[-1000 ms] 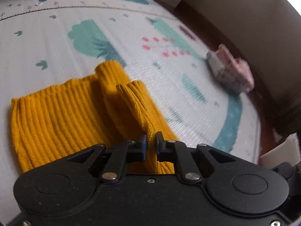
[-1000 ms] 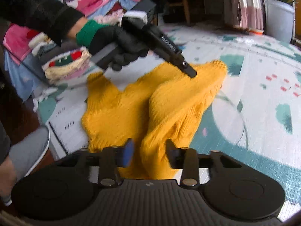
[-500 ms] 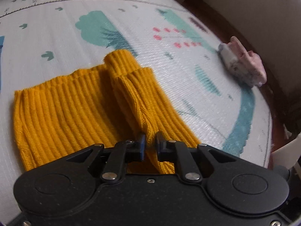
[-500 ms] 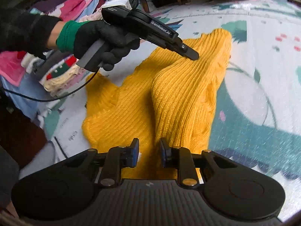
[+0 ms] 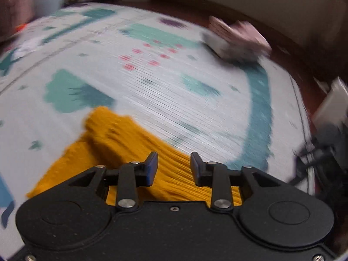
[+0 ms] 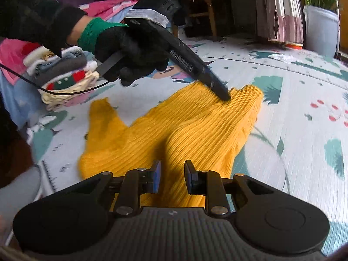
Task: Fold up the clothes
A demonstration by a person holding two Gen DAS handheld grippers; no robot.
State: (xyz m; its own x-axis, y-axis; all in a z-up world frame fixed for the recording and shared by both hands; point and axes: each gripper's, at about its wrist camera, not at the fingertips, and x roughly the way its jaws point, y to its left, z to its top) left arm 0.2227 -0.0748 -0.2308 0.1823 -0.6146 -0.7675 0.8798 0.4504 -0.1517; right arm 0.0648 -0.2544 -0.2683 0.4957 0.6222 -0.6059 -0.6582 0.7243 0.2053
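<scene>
Clearly the coming move turns on how the yellow knit sweater (image 6: 191, 130) lies between the two grippers. It rests flat on the play mat (image 5: 195, 100), not on any counter, and its long axis runs from the wavy end near the clothes pile at the left of the right wrist view, across the body, to the ribbed end at the right by the teal tree print.

At the left of that view a gloved hand (image 6: 130, 52) carries the left gripper (image 6: 226, 96), whose tip comes down at the far ribbed end of the sweater. Its own view is blurred by motion, yet the jaws there stand partly apart; they have just been opening, and the knit lies beneath and beyond them with no fold pinched between the pads. It reads as empty, just above the cloth.

Further right, nearest the camera, the right gripper (image 6: 171, 177) sits at the near edge of the sweater. Its jaws stand at a narrow gap with a raised ridge of knit running up between them; whether the pads actually press that ridge cannot be told.

So the sweater lies ahead of the right gripper and below the left, each hand at an opposite end of the doubled-over body. The next fold probably has to go across that long axis.
</scene>
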